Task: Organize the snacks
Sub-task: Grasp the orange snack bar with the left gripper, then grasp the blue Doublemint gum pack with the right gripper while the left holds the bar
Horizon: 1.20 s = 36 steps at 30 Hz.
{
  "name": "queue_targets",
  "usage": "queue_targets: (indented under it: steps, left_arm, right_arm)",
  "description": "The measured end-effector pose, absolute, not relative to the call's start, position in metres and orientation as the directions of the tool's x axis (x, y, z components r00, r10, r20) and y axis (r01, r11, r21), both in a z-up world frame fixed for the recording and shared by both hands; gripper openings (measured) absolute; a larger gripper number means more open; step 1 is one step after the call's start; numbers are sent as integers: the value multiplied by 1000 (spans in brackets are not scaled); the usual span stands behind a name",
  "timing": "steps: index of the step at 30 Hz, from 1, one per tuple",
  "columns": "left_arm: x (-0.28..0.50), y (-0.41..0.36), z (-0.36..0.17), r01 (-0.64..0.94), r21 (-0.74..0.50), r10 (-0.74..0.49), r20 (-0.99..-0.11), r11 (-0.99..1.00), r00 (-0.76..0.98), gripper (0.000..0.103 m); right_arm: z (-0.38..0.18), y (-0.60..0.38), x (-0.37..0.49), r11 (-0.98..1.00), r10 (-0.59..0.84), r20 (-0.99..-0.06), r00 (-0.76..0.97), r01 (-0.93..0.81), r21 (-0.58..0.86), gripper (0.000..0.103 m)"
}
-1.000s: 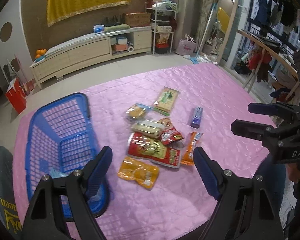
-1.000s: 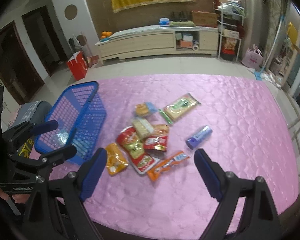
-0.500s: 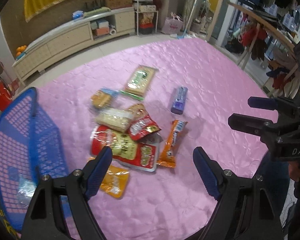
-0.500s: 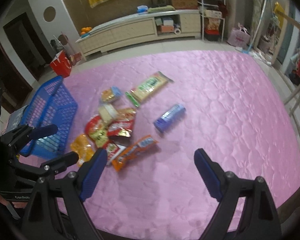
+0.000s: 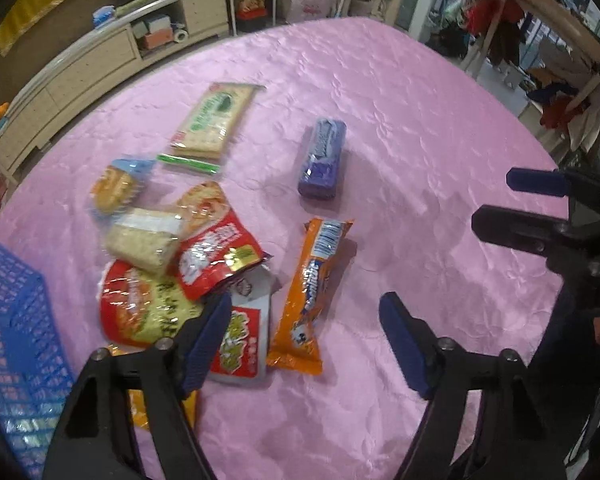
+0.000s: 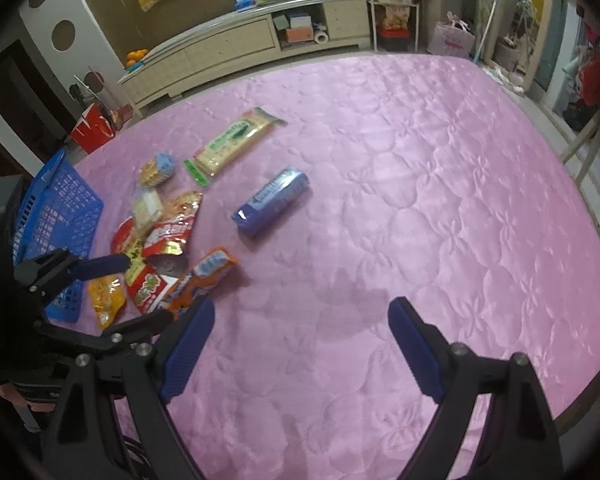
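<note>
Several snack packs lie in a loose pile on the pink quilted cloth (image 5: 400,92). An orange bar pack (image 5: 310,292) lies just ahead of my left gripper (image 5: 304,320), which is open and empty above it. A purple pack (image 5: 323,158) lies beyond, a green-and-cream cracker pack (image 5: 216,118) farther back. Red bags (image 5: 216,256) and a yellow pack (image 6: 106,300) lie to the left. My right gripper (image 6: 300,328) is open and empty over bare cloth, right of the purple pack (image 6: 272,200). The blue basket (image 6: 60,216) stands at the left.
A cream low cabinet (image 6: 236,48) runs along the far wall. A red bag (image 6: 94,130) stands on the floor by the table's far left corner. A wooden rack with clothes (image 5: 540,40) stands at the right.
Both grippers have swung to the right and come closer to the table. The basket has slid toward the left edge of both views. Both grippers stay open.
</note>
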<state>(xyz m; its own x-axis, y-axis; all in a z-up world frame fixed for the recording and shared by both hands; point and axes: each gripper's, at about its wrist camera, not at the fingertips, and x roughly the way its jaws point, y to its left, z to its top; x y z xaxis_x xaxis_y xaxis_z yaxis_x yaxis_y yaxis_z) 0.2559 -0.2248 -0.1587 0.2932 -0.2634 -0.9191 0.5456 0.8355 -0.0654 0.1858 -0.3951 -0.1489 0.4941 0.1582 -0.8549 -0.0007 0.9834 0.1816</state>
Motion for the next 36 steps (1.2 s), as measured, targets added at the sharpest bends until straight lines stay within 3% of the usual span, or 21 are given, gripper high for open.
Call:
queue_targets:
  steps: [4,7,9,12,29,36]
  left_arm:
    - [260,-234,-173,569,-72,-258,-932,819,254,60]
    - [260,-235,-182,569,-81,-253,-940,818,229,43]
    - [260,-235,-185,560,-83,-252,-940,824,232,23]
    - [257,-232,-185,554,-80,-246,-941,829,232,16]
    - [234,-181,-72,454,-104,-327,-833,885,446,14]
    - [251,-155,-54,367,-110,-291,-823,924,488,14]
  right_arm:
    - [-156,-399,187,981,163,-861,483,13,193,91]
    - [-157,-401,186,981,157,-865,477,22,190,91]
    - [-156,-402,184,982,152,-865,477,26,186,91]
    - [-152,-402,181,983,142,-866,480,31,179,91]
    - [-99,-366,184,987,136,-840,526,6,163,91]
    - [-82,-350,203,984,150,-837,526,2,177,91]
